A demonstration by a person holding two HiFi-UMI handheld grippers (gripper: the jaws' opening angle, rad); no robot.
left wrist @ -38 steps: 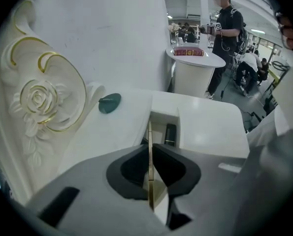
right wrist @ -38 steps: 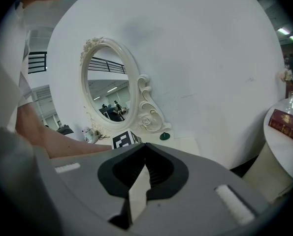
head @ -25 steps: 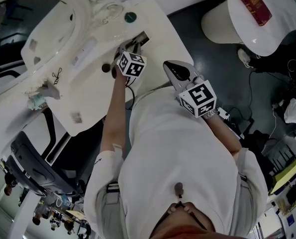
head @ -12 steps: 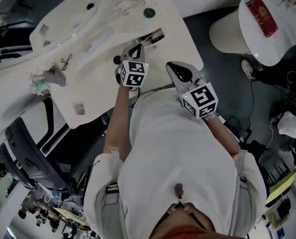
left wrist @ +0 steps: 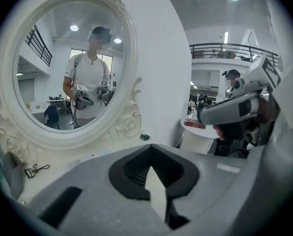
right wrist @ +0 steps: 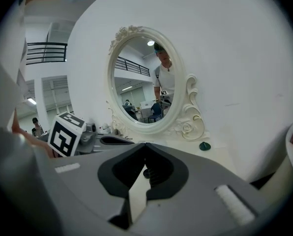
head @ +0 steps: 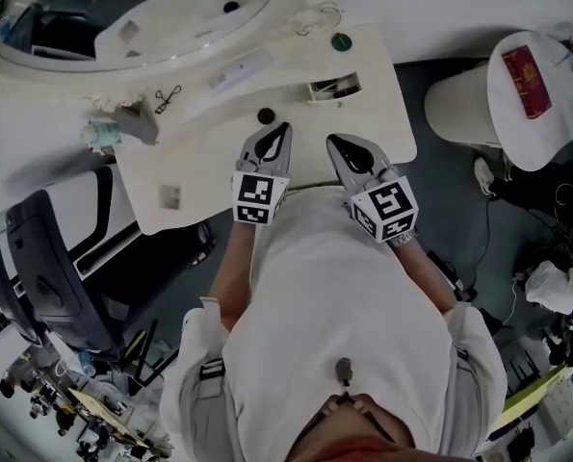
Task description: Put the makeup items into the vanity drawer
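White vanity tabletop carries a small dark round pot near its middle, just beyond the left gripper. Left and right gripper jaws are together, holding nothing. Pot appears light, rigid and slippery; grip across its round sides.

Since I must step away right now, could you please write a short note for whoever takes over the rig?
Left gripper: shut, empty, above the table's front edge.
Right gripper: shut, empty, beside it.
Drawer: open at the back of the table, contents unclear.
Out on the table: eyelash curler, white tube, small black round piece.
To do, likely: move these into the drawer, then close it.
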